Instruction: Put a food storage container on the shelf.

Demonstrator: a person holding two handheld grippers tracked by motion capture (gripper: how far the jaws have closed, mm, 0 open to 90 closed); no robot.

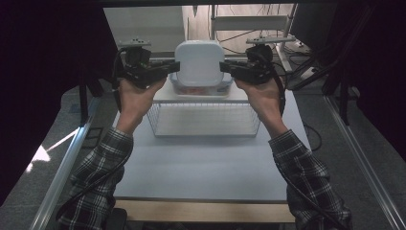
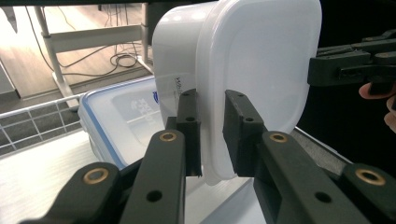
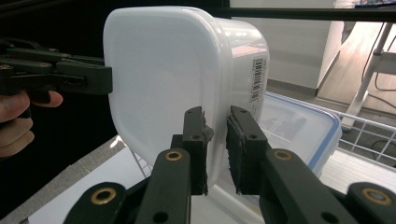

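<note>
A: Container (image 1: 199,62) status?
B: White tub held aloft, tilted, above blue-rimmed box (image 1: 201,89) atop far wire basket (image 1: 206,120); left gripper (image 1: 173,67) and right gripper (image 1: 225,67) each clamp its rim. Lifted already; setting down remains.

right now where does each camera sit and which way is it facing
High view: above the person's side, looking forward and down on the table; both forearms, left claw and right claw clamp the white lidded container over the wire basket.
Left gripper view: rides the left claw, looking along its jaws at the container's lid rim; the right claw shows opposite.
Right gripper view: rides the right claw, facing back at the left.
Both gripper views share the container and the blue-rimmed box beneath.
</note>
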